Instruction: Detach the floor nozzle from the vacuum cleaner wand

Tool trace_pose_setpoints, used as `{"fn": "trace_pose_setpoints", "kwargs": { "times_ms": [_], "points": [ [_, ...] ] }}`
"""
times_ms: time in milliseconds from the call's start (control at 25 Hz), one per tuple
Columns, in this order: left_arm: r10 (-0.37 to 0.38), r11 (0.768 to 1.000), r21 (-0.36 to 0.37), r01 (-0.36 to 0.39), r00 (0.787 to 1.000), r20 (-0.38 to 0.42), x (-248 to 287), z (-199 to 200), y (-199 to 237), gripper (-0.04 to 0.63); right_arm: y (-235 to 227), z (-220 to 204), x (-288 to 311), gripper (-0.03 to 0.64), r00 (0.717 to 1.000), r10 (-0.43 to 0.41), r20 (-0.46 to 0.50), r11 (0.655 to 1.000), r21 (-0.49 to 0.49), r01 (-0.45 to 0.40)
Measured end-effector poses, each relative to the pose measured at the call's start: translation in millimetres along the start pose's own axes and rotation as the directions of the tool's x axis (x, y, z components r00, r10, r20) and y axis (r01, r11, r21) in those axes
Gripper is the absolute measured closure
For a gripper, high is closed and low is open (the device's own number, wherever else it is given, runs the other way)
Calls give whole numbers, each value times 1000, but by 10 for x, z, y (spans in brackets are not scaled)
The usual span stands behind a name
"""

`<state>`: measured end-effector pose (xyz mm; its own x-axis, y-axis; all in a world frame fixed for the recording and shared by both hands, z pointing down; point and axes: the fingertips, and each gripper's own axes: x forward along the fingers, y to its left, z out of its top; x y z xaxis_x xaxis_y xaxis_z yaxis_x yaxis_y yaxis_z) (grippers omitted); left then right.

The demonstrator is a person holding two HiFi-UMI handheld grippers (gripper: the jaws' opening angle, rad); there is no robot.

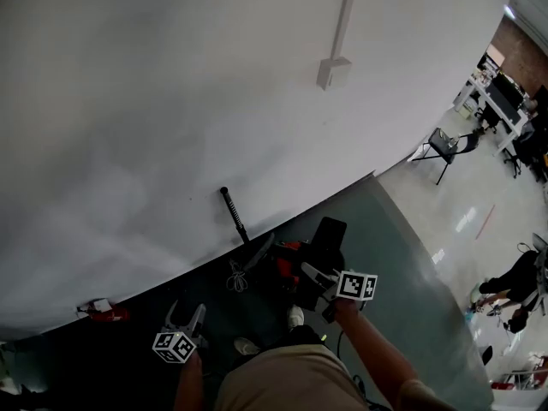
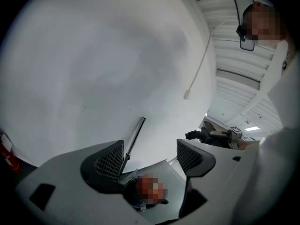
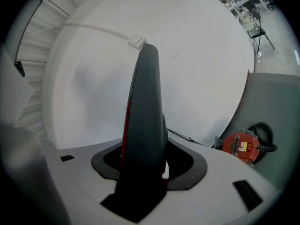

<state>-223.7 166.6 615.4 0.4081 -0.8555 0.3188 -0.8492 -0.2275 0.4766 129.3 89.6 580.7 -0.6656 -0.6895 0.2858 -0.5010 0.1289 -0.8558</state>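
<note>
**A:** White wall [image 1: 171, 101] fills most of the head view, with a dark grey-green floor [image 1: 402, 264] curving below it. What sits at the far left?

**B:** A small red object [image 1: 107, 313] lies where the wall meets the floor, too small to name. Right of it, at the lower left, the left claw [image 1: 187, 313] is released. Its jaws stand apart with nothing between them.

**A:** And the wand?

**B:** The wand [image 1: 234, 215] is a thin black rod left of centre, leaning against the wall. In the left gripper view it shows beyond the gap of the jaws, untouched.

**A:** Where is the floor nozzle, then?

**B:** It is right of centre. The floor nozzle [image 3: 145, 93], dark with a red strip along one edge, stands upright in the right claw [image 3: 145, 165], which is clenched on its lower end. In the head view the nozzle is apart from the wand.

**A:** Anything further right?

**B:** A red vacuum body [image 3: 240, 146] with a black hose sits on the floor at the lower right of the right gripper view. At the upper right of the head view stands a dark chair [image 1: 445, 146] with desks [image 1: 497, 101] beyond it. A person [image 1: 512, 285] is at the right edge.
</note>
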Motion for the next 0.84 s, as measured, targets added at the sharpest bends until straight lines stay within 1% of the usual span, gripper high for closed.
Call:
{"fn": "trace_pose_setpoints", "kwargs": {
  "times_ms": [200, 320, 480, 640, 840],
  "points": [
    [-36, 999, 0, 36, 999, -25, -8, 14, 43, 230, 176, -92, 140, 390, 1000, 16, -9, 1000, -14, -16],
    [-65, 998, 18, 66, 997, -52, 92, 44, -31, 232, 223, -99, 147, 390, 1000, 28, -8, 999, -18, -28],
    [-79, 996, 44, 82, 995, -66, 216, 178, -77, 232, 233, -86, 212, 390, 999, 52, -6, 999, -5, -52],
    [-82, 995, 56, 86, 994, -69, 385, 243, -190, 235, 154, 29, 227, 390, 998, 59, -9, 998, -14, -59],
    [-82, 994, 59, 87, 993, -88, 637, 174, -438, 235, -9, 260, 146, 390, 998, 66, -17, 998, -15, -67]
  ]
}}
